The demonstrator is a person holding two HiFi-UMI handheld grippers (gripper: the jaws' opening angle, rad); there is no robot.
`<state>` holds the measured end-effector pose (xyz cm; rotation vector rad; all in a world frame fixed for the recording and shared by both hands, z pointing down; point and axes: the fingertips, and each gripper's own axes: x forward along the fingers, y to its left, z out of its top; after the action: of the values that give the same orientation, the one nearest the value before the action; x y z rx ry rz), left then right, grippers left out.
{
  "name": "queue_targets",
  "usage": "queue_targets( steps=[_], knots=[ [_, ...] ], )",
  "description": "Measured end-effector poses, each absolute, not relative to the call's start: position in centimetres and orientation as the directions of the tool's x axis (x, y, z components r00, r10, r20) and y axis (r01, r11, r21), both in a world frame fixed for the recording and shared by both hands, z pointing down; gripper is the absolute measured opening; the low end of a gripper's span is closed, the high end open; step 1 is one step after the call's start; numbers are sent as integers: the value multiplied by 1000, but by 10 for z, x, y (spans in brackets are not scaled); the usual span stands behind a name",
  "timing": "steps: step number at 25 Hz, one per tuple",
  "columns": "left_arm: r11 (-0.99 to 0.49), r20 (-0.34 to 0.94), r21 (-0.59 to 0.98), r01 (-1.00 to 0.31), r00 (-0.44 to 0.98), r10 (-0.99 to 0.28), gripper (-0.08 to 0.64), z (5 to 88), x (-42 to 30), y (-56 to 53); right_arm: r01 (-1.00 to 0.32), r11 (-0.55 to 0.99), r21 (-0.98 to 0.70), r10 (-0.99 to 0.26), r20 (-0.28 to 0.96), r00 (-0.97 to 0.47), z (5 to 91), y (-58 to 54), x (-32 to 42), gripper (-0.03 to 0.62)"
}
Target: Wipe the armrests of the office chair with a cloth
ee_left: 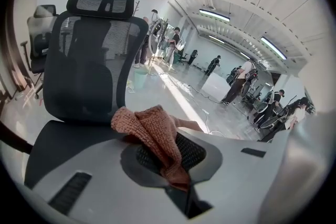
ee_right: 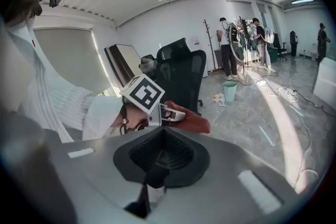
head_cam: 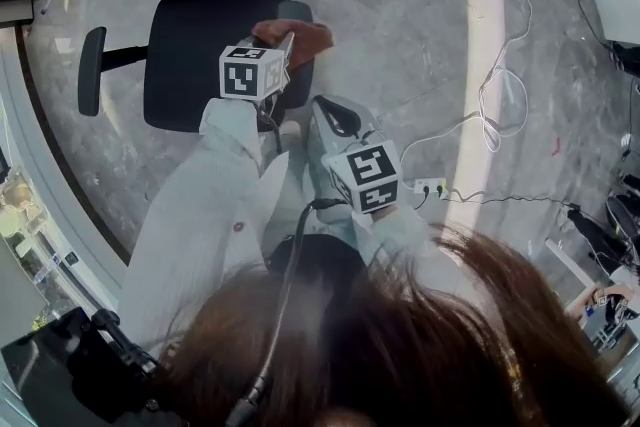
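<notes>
1. Left tongs [head_cam: 283,48]: clamped on a salmon-brown cloth [head_cam: 297,36]. In the left gripper view the pads pinch one bunched end of the cloth [ee_left: 153,132], and the rest stands up loose beyond the tongs [ee_left: 176,166].
2. Right tongs [head_cam: 336,117]: closed together with nothing between them, as the right gripper view shows [ee_right: 161,152]. In the head view they are held nearer than the left tongs and a little to their right, over the floor [head_cam: 400,25].
3. Cloth position: in the head view it is at the right edge of the seat of the office chair [head_cam: 195,55]. Whether it touches the chair on that side cannot be told.
4. The chair is black, with a mesh back and a headrest, and faces the left gripper view [ee_left: 86,68]. In the head view one armrest [head_cam: 90,70] shows on the left side, well apart from the cloth.
5. The right gripper view shows the left tongs [ee_right: 167,115], their marker cube [ee_right: 143,93] and the cloth [ee_right: 193,123] in front of the chair [ee_right: 181,71], with a white sleeve [ee_right: 100,115] behind.
6. Surroundings: a grey marbled floor; white cables [head_cam: 497,105] and a power strip [head_cam: 430,186] to the right; a green bin [ee_right: 229,92] far off; people standing at the far end of the room.
</notes>
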<state>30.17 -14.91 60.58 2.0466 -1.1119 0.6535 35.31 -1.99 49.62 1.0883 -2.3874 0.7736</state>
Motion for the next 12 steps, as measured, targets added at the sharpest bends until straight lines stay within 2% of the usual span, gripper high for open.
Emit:
queue_targets(
  steps=[10,12],
  knots=[
    [-350,697,303,-887,456,-553,40,611,300,-225,-793,509,-334,-547,586,-598,511,-24,361,2],
    [-329,723,318,-889,452,-522,40,621,304,-217,-795,503,-340,-550,583,-598,512,-25,364,2]
  ],
)
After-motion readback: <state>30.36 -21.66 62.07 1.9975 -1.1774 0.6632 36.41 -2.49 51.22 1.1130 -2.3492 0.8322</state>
